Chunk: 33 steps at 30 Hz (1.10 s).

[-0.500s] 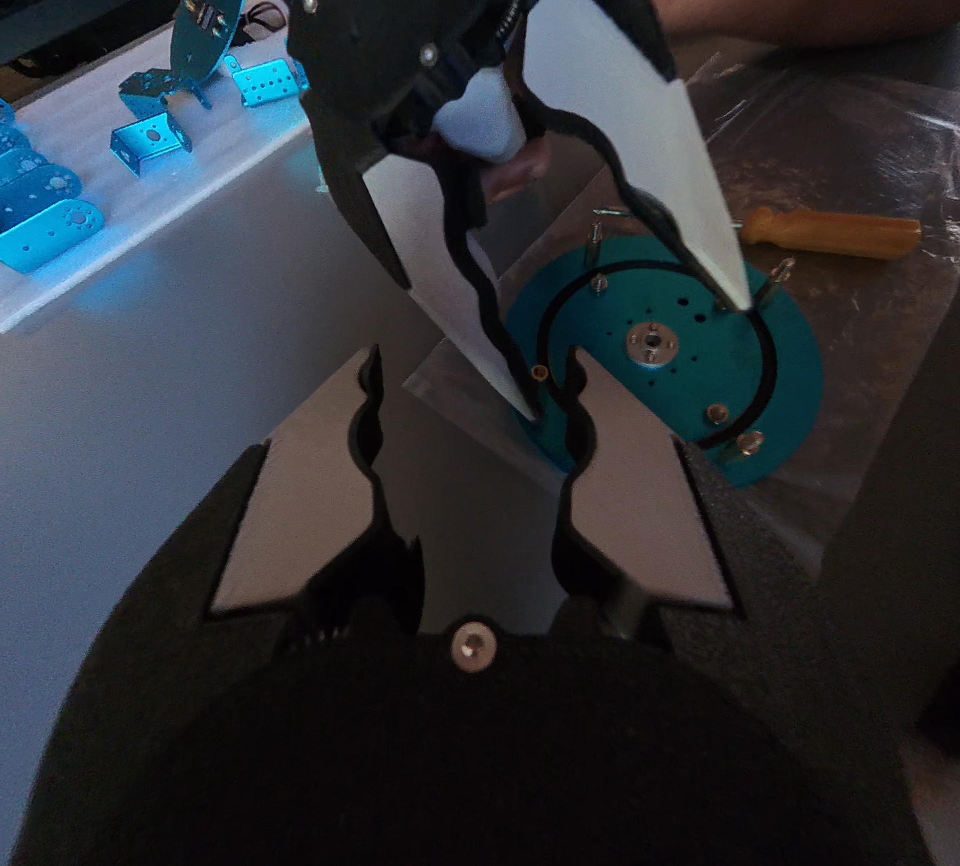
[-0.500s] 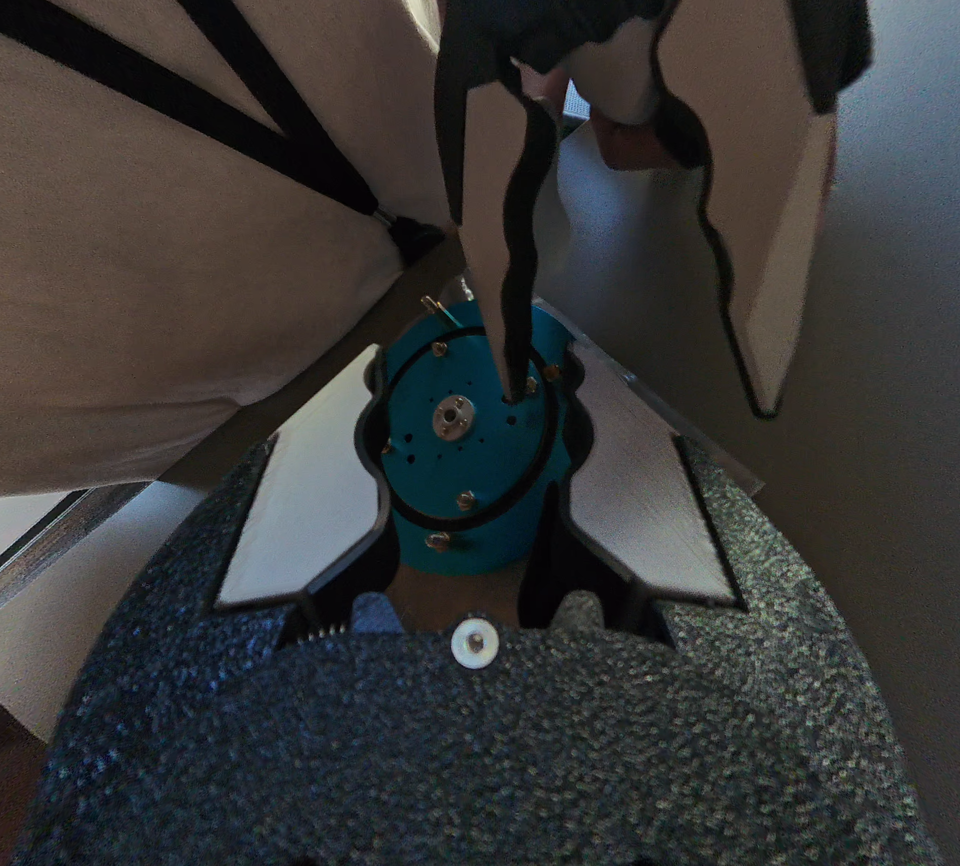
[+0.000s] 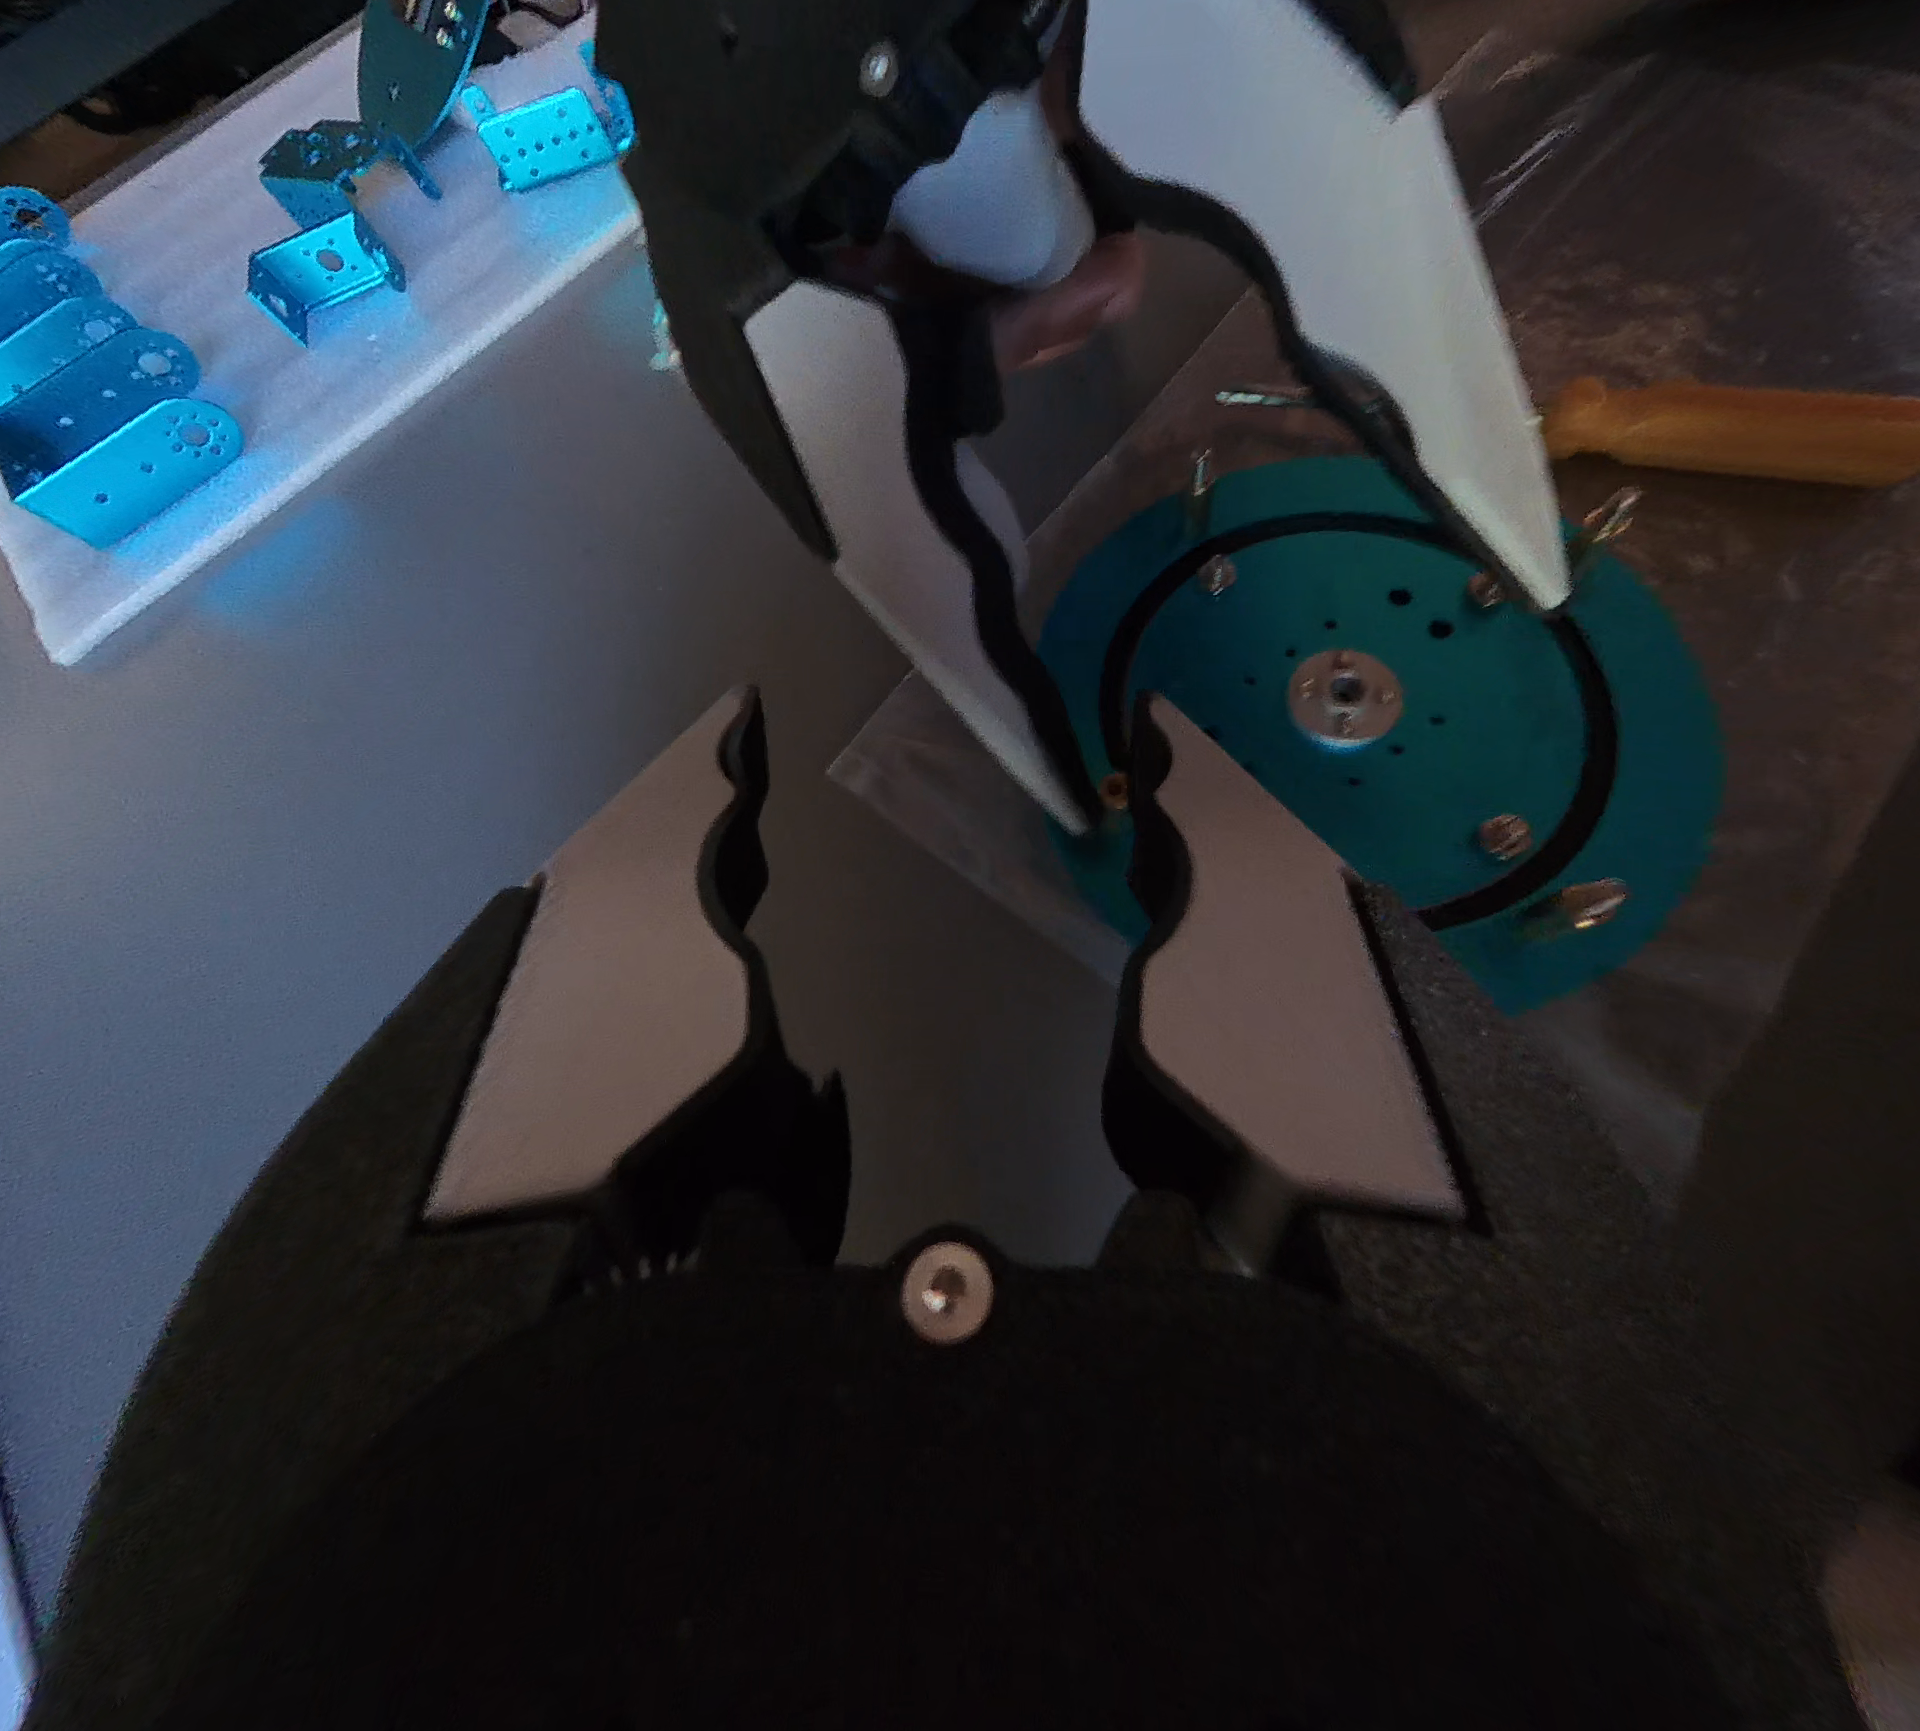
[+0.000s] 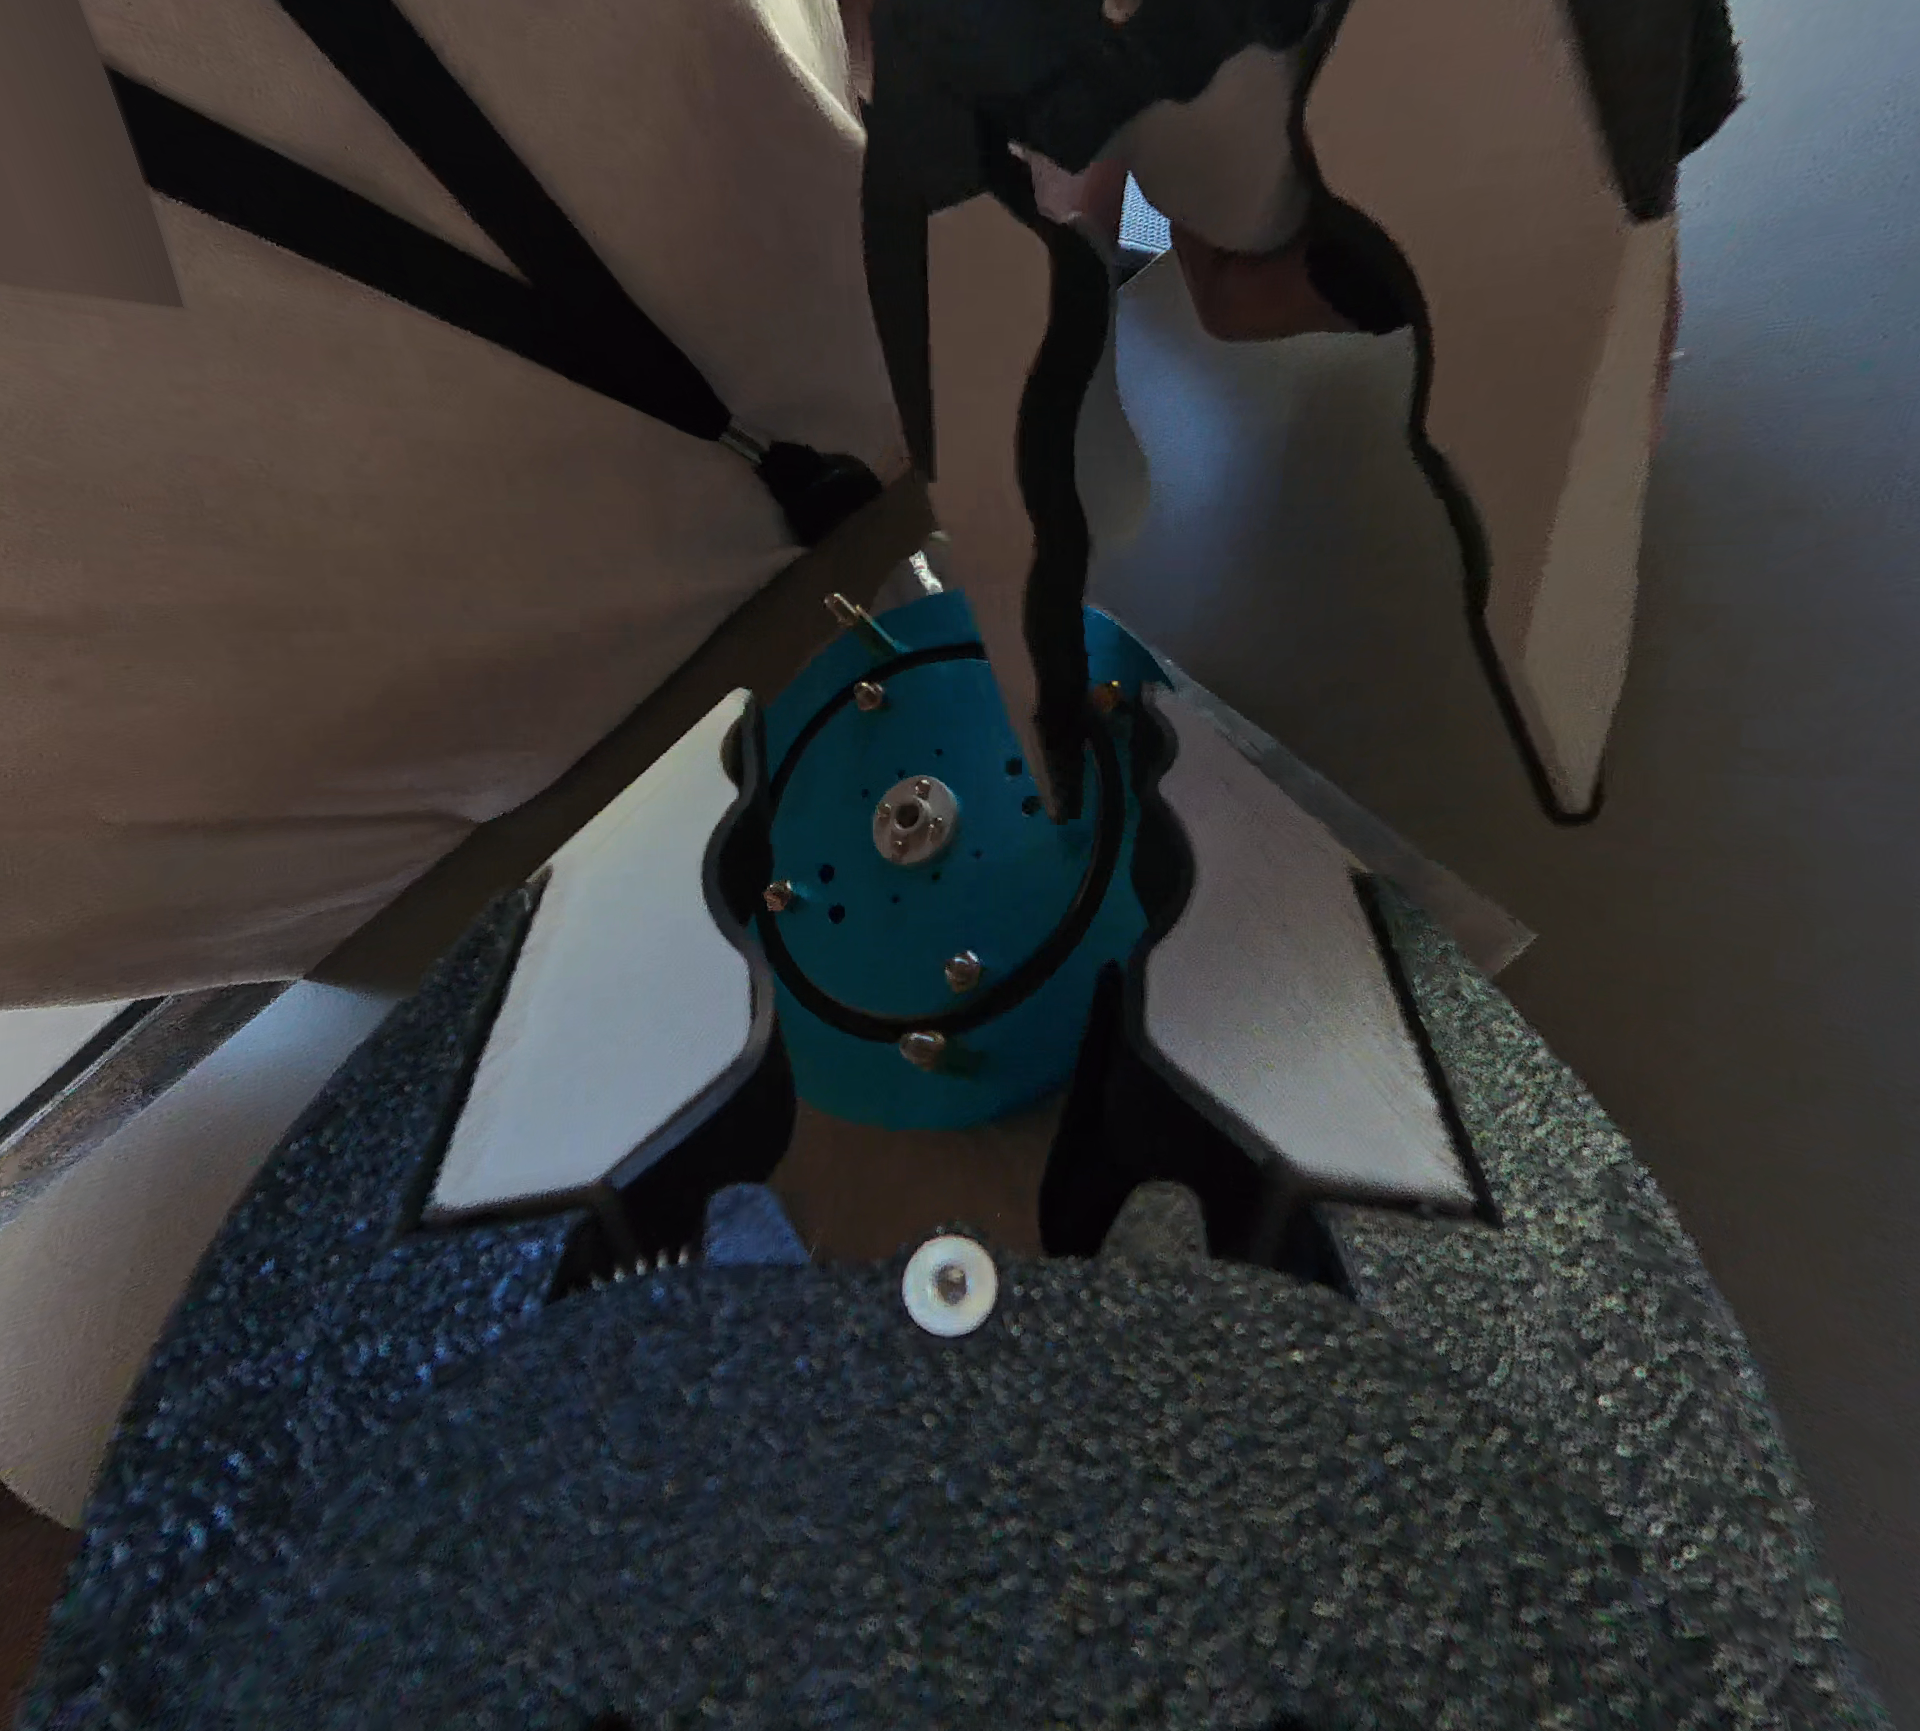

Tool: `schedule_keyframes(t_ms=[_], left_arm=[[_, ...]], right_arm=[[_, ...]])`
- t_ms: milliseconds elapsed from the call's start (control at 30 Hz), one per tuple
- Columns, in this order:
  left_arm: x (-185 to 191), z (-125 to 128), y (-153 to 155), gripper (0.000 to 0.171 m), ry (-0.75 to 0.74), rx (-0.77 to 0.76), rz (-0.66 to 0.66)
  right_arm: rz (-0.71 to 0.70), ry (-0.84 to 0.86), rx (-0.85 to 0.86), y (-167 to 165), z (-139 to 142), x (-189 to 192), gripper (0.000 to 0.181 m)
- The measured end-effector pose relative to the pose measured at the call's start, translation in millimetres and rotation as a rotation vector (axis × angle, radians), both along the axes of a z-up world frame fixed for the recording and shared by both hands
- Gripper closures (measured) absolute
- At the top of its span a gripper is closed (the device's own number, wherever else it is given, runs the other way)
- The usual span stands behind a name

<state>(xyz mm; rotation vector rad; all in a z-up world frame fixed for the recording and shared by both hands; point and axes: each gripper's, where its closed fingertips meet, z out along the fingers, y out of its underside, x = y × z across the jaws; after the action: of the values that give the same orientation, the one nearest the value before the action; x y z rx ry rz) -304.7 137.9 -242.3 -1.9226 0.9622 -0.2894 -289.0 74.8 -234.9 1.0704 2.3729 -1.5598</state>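
The right claw (image 3: 1314,715) stands spread wide over the teal disc (image 3: 1455,808), its tips resting at opposite sides of the disc and grasping nothing. The left claw (image 3: 940,725) is also released and empty, one fingertip down on the disc near its edge. The disc lies on a clear plastic sheet (image 3: 1714,1006) on the table (image 3: 364,798), with a yellow-handled screwdriver (image 3: 1745,440) beside it and blue brackets (image 3: 114,424) well apart.

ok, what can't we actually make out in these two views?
Screwdriver: left wrist view, shaft hidden behind right gripper, handle cut by right edge.
Teal disc: right wrist view, sides hidden by that gripper's own fingers.
Blue brackets: left wrist view, cut by left edge.
Left gripper touching disc or not: too dark, right wrist view.
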Motion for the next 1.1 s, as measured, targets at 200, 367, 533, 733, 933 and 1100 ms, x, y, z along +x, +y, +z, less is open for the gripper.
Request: schedule_keyframes(t_ms=[200, 367, 533, 733, 933, 1100], left_arm=[[-15, 1, -13, 0.101, -0.012, -0.023, 0.031], [-8, 0, -10, 0.101, 0.015, -0.003, 0.026], [-20, -7, -11, 0.100, 0.010, -0.031, 0.051], [-14, 3, -15, 0.102, -0.011, -0.013, 0.030], [-9, -5, -9, 0.102, 0.018, -0.015, 0.020], [-36, -5, -15, 0.100, 0.017, -0.036, 0.078]], right_arm=[[-0.040, 0.014, 0.018, 17, 4, 7, 0.114], [0.027, 0.021, 0.017, -5, -2, -5, 0.112], [0.009, -0.013, 0.023, 8, -2, 5, 0.120], [-0.028, 0.023, 0.028, 12, 0, -3, 0.111], [0.023, 0.017, 0.017, -7, -5, -11, 0.110], [-0.020, 0.008, 0.014, 13, 1, 1, 0.120]])
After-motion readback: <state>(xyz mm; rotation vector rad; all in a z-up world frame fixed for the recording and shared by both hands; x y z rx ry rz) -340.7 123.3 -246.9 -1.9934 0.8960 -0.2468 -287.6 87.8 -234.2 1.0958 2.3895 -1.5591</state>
